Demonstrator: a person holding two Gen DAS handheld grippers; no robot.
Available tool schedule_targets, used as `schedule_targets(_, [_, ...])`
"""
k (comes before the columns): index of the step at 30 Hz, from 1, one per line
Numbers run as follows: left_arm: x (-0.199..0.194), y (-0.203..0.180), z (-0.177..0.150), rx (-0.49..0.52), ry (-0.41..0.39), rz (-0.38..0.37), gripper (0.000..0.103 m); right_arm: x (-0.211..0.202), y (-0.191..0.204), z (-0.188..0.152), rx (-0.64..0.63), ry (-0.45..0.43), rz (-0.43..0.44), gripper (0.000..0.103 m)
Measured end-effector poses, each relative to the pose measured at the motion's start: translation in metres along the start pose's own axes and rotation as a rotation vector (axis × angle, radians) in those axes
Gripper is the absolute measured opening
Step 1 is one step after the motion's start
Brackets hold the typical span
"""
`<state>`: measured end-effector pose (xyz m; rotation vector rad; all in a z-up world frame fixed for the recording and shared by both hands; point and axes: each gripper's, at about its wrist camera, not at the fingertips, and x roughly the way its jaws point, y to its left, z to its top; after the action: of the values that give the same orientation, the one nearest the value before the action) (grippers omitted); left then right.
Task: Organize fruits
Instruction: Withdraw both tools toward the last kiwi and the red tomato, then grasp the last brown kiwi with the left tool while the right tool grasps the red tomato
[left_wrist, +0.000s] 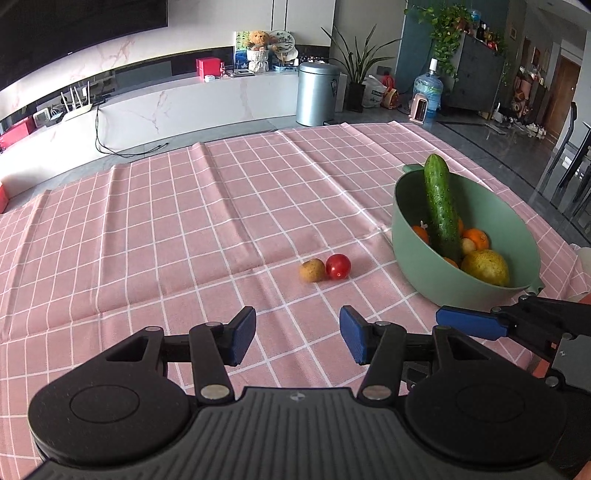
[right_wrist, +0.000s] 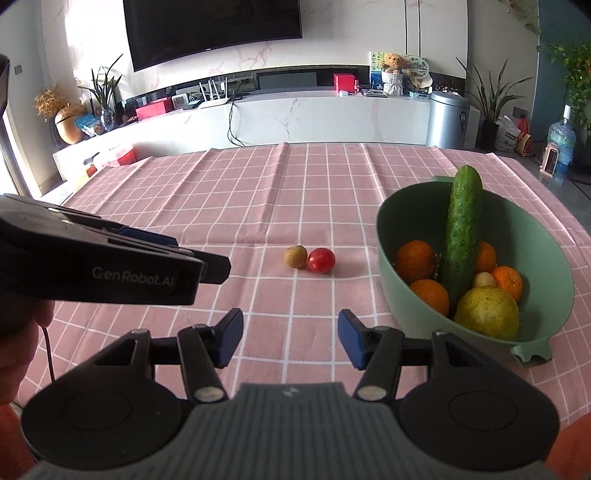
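A red cherry tomato and a small brown round fruit lie touching on the pink checked tablecloth. A green bowl to their right holds a cucumber, several oranges and a yellow-green pear. My left gripper is open and empty, short of the two fruits. My right gripper is open and empty, also short of them, left of the bowl.
The right gripper's blue finger reaches in beside the bowl in the left wrist view. The left gripper's body fills the left side of the right wrist view. Beyond the table's far edge stand a white TV bench and a metal bin.
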<state>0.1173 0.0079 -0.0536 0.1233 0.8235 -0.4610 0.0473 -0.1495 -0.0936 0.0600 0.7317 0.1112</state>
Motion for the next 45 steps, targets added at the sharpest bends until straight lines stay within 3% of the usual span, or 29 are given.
schedule_targets(6, [0.017, 0.014, -0.003, -0.047, 0.006, -0.033, 0.051, 0.014, 0.008, -0.004, -0.037, -0.005, -0.053, 0.043])
schedule_targets(10, [0.024, 0.021, -0.008, -0.088, 0.025, -0.046, 0.042, 0.022, 0.013, -0.005, -0.056, -0.005, -0.072, 0.03])
schedule_targets(14, [0.035, 0.025, -0.011, -0.116, 0.05, -0.058, 0.036, 0.028, 0.014, -0.006, -0.043, -0.01, -0.095, 0.027])
schedule_targets(20, [0.052, 0.03, -0.009, -0.158, 0.087, -0.166, 0.035, 0.043, 0.015, -0.007, -0.003, -0.017, -0.133, 0.025])
schedule_targets(29, [0.081, 0.02, 0.012, -0.088, 0.052, -0.164, 0.035, 0.06, 0.003, -0.007, 0.14, -0.034, -0.172, 0.025])
schedule_targets(34, [0.096, 0.024, 0.019, -0.114, 0.041, -0.172, 0.035, 0.065, -0.003, -0.011, 0.227, -0.043, -0.172, 0.026])
schedule_targets(45, [0.108, 0.029, 0.023, -0.131, 0.036, -0.236, 0.031, 0.08, -0.003, -0.007, 0.264, -0.046, -0.142, 0.027])
